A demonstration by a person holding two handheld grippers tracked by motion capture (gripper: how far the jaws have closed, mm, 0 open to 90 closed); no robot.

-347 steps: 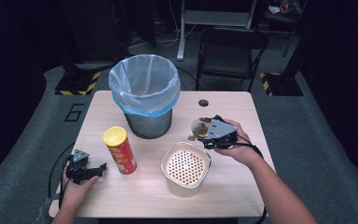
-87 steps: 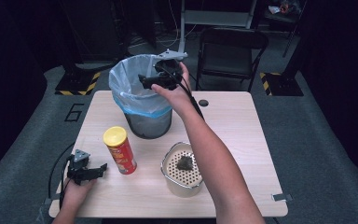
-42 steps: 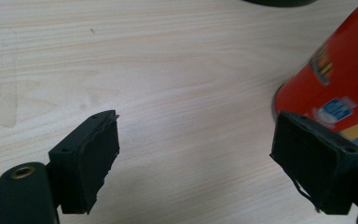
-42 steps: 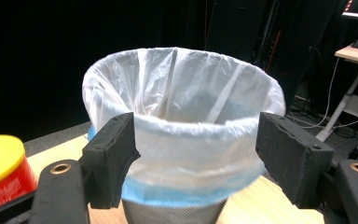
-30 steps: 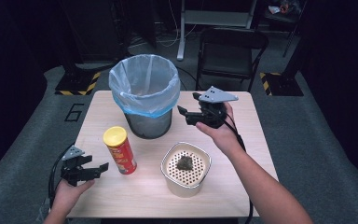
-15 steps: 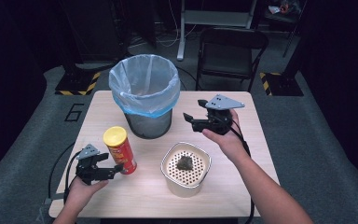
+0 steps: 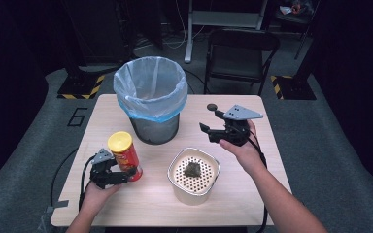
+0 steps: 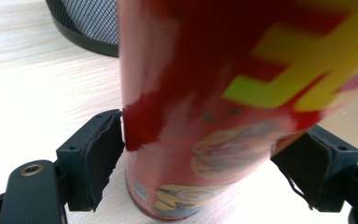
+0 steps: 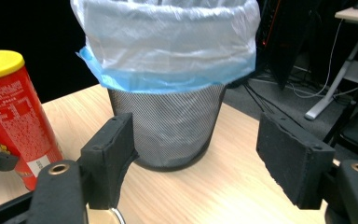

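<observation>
Can (image 7: 125, 158) stands upright on the table (image 7: 252, 189), right between the jaws of the left gripper (image 7: 121, 175). In the left gripper view those jaws have just been closing around its lower body (image 8: 200, 140): the left pad looks to be touching the can wall, while the right pad sits at its edge, and I cannot tell whether it presses yet. So the reach is done and the grasp looks barely begun; lifting and carrying the can are left.

The right gripper (image 7: 212, 134) hangs above the table with jaws spread and nothing between them. Ahead of its jaws stands the bin (image 9: 168, 93), lined with a bag. Below and beside them sits a perforated bowl (image 7: 194, 175) holding 1 dark lump (image 7: 193, 169). Nothing stands between the can and the bin, which is close behind it.
</observation>
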